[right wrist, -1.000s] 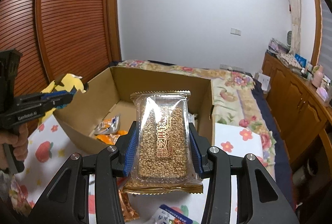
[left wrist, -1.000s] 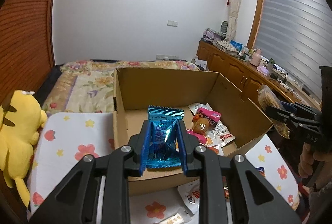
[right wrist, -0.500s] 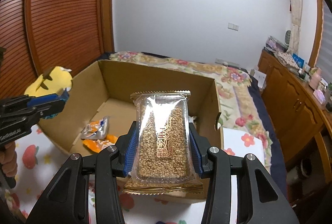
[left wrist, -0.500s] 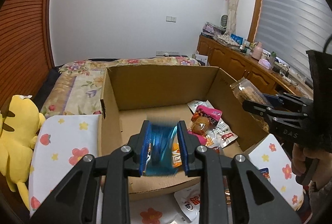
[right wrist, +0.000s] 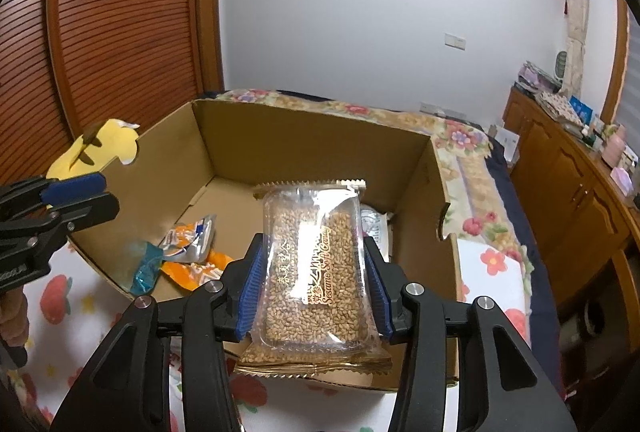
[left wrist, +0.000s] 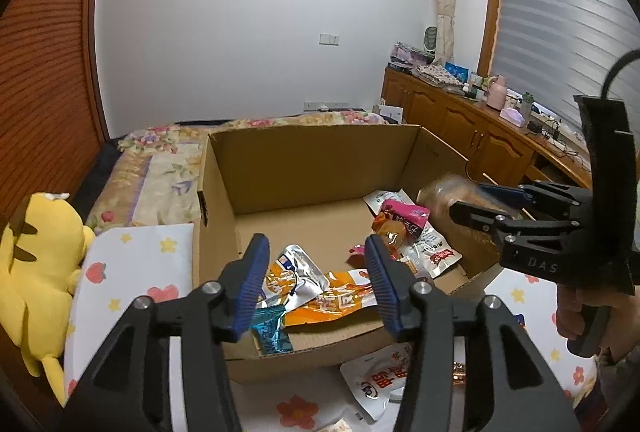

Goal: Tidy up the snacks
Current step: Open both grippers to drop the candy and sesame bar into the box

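Two hand-held grippers over cardboard box [left wrist: 320,167]. Left hand-held gripper [left wrist: 316,272]: jaws just opened, nothing between; blue packet [left wrist: 272,328] lies against near wall. Right hand-held gripper [right wrist: 312,280] clamped on sesame candy pack [right wrist: 312,264] above near rim. Box's far half bare.

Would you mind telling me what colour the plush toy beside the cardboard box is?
The plush toy is yellow with dark markings, clearest in the left wrist view.

My count: one cardboard box [left wrist: 320,167]; one sesame candy pack [right wrist: 316,264]; one blue packet [left wrist: 272,330]; two orange-and-silver sachets [left wrist: 292,274]; one pink packet [left wrist: 400,222]; one yellow plush toy [left wrist: 36,272]; my two grippers.
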Demonstrator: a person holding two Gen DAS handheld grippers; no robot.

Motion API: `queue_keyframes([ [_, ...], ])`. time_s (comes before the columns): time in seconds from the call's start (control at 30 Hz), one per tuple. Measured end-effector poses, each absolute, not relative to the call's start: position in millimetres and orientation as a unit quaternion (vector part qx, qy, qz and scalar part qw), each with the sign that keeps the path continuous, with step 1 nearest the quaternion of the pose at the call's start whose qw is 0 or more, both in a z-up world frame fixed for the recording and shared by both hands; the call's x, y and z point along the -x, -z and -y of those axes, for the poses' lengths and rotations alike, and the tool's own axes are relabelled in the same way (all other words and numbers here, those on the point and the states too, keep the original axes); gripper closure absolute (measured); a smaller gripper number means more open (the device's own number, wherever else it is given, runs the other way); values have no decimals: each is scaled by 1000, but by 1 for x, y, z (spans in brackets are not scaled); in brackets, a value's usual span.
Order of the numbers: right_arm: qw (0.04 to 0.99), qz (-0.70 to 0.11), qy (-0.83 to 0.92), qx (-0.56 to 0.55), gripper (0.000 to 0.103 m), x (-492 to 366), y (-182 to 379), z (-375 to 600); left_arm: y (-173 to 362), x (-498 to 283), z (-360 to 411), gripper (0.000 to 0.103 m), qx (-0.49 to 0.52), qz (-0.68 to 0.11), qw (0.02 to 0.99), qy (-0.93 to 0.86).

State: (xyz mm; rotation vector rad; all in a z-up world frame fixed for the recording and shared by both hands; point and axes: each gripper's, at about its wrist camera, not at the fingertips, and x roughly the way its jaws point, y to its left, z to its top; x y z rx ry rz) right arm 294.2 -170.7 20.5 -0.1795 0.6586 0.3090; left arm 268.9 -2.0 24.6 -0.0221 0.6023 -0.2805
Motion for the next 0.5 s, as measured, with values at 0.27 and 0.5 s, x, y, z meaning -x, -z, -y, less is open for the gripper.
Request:
queue_keyframes([
  [0.27, 931, -318, -162, 78, 54, -289, -21, 172, -29, -258, 7, 49, -9, -287, 948, 136],
  [0.5, 936, -296, -180, 65, 54, -263, -33, 176, -37, -243, 10, 32, -14, -271, 952, 139],
])
